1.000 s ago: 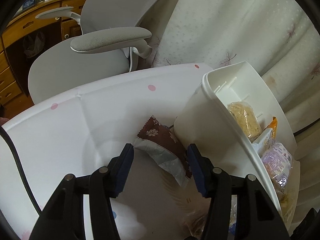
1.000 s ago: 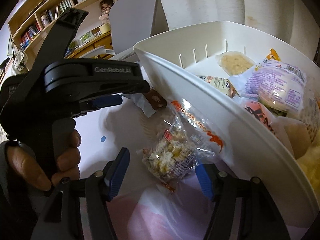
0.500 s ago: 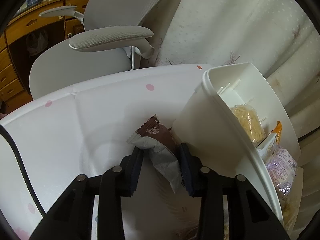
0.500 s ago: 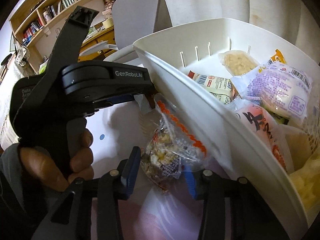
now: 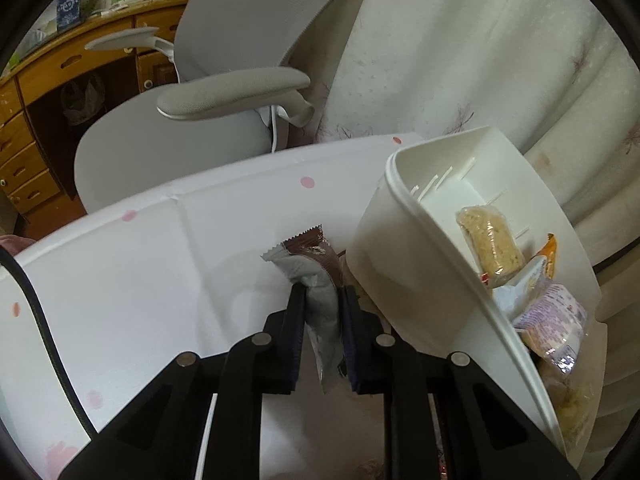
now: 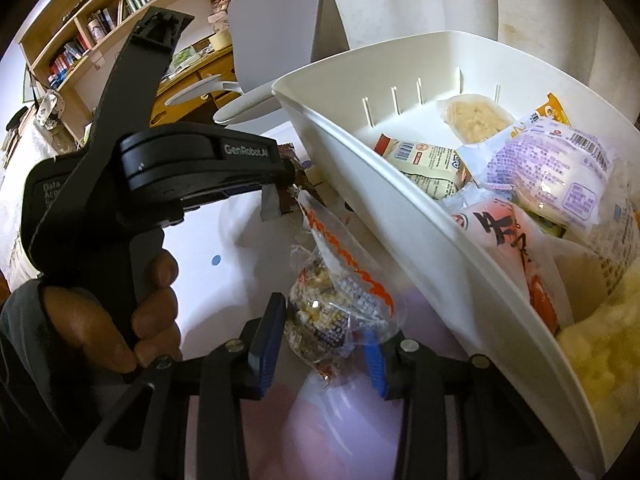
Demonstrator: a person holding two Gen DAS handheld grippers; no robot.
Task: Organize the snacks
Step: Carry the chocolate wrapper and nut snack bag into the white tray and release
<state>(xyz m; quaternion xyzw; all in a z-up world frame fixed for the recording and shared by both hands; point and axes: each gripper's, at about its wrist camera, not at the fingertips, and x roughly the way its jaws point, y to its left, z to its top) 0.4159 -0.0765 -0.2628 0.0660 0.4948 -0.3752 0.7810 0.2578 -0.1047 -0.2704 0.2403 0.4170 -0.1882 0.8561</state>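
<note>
A brown and silver snack wrapper (image 5: 316, 276) stands up between the pads of my left gripper (image 5: 322, 312), which is shut on it just left of the white bin (image 5: 372, 248). The right wrist view shows the same left gripper (image 6: 286, 178) from the side with the wrapper (image 6: 274, 206) hanging from its tip. My right gripper (image 6: 324, 340) has a clear snack bag (image 6: 332, 304) with orange print between its blue pads; the jaws are closing and press on its lower part. The bin (image 6: 400, 208) holds several packaged snacks.
A white tablecloth with pink dots (image 5: 120, 280) covers the table. A grey office chair (image 5: 224, 92) stands behind it, with a wooden desk (image 5: 40, 80) and bookshelf (image 6: 100, 12) beyond. A black cable (image 5: 40, 320) runs along the left. A hand (image 6: 148, 320) grips the left gripper's handle.
Both grippers have closed from wide open onto their packets. The left one has pinched the wrapper and raised it off the cloth; the right one has squeezed the clear bag.
</note>
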